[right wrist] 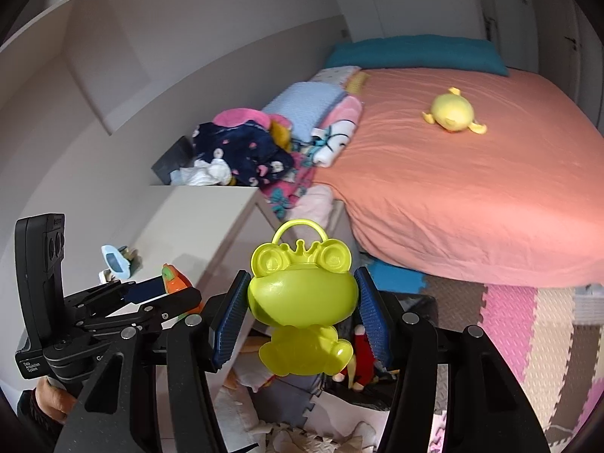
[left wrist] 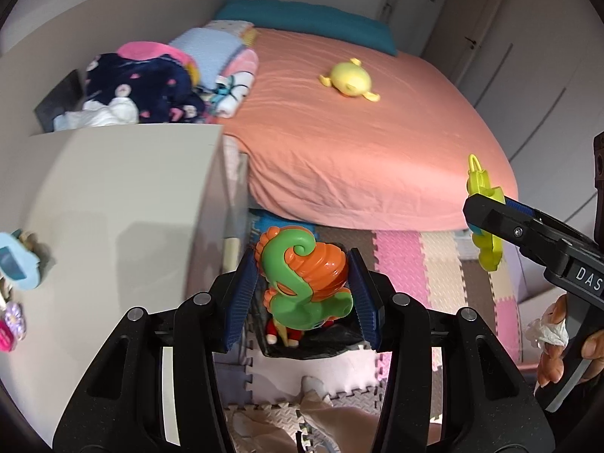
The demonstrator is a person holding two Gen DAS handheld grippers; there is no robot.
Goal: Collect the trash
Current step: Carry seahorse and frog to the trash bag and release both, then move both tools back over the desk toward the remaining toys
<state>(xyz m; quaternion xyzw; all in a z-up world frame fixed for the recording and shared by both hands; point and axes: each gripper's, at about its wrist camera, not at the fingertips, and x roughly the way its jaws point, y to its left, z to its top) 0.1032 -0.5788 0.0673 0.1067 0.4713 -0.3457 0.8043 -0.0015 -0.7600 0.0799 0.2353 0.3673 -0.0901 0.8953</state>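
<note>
My left gripper is shut on a green and orange plastic toy, held above a black bin on the floor that holds a red toy. My right gripper is shut on a lime-green frog toy, also above the black bin. The frog toy shows at the right of the left wrist view, and the left gripper with its toy at the left of the right wrist view. A yellow plush toy lies on the bed.
A bed with a salmon sheet fills the middle. A white cabinet stands at the left with small toys on it. Clothes and folded blankets are piled behind it. Coloured foam mats cover the floor.
</note>
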